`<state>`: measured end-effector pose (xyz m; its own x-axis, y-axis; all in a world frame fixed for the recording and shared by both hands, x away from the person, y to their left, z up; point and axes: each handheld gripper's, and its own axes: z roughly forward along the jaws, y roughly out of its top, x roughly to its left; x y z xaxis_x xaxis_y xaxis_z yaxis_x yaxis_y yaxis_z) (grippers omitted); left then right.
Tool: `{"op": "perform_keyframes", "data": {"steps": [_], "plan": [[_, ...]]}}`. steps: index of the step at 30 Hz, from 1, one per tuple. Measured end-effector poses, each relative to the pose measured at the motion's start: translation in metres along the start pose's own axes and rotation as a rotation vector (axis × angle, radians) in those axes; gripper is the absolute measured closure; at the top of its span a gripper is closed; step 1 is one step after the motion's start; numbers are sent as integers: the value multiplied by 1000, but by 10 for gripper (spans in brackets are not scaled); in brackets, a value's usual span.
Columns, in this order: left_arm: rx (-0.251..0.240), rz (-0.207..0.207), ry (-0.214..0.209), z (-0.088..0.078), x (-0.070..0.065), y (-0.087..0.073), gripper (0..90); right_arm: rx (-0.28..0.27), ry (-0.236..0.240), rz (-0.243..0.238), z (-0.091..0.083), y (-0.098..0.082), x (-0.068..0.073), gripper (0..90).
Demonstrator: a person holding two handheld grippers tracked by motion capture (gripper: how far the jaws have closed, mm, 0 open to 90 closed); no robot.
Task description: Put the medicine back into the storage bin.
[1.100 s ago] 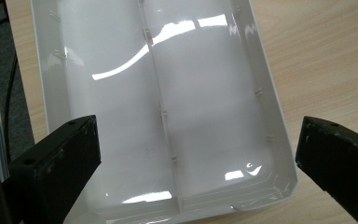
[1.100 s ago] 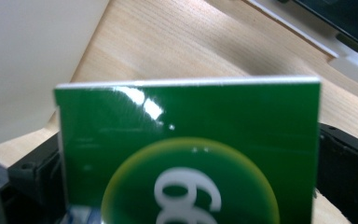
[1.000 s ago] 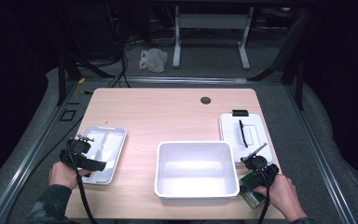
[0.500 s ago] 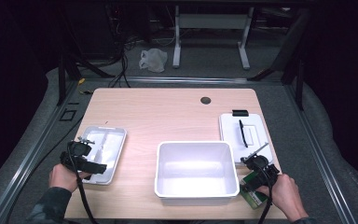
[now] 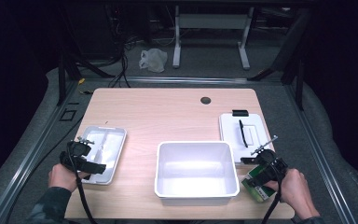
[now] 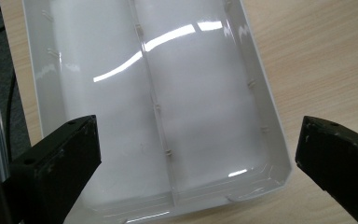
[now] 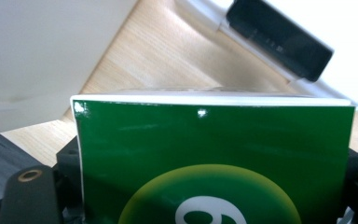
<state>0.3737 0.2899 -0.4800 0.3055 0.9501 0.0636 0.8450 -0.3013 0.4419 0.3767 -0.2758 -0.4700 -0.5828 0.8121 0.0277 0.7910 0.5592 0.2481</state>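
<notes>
My right hand-held gripper (image 5: 260, 173) is clamped on a green box (image 7: 214, 158); in the right gripper view the box fills the gap between the jaws, its white top edge level and a yellow-ringed disc on its face. The box sits at the near right corner of the white bin (image 5: 196, 170), just beside the bin's right wall and over the counter (image 5: 168, 116). Beyond it lies a white lid (image 5: 242, 133) with a black handle.

My left hand-held gripper (image 5: 85, 158) is spread wide and holds nothing. It hangs over the near end of the clear divided tray (image 6: 158, 107), well left of the bin; the tray's centre rib runs between the jaws.

Against the earlier frames: both hands sit slightly nearer the counter's front edge; the box is gripped as before, and the bin, tray and lid have not shifted.
</notes>
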Motion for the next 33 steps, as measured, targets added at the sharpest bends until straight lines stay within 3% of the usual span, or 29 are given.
{"op": "perform_keyframes", "data": {"steps": [16, 33], "plan": [[15, 50, 9, 2, -7, 2, 0, -45, -15, -85, -50, 16, -14, 167], [16, 67, -1, 3, -10, 4, 0, -102, 11, -302, -107, 51, -5, 167]]}}
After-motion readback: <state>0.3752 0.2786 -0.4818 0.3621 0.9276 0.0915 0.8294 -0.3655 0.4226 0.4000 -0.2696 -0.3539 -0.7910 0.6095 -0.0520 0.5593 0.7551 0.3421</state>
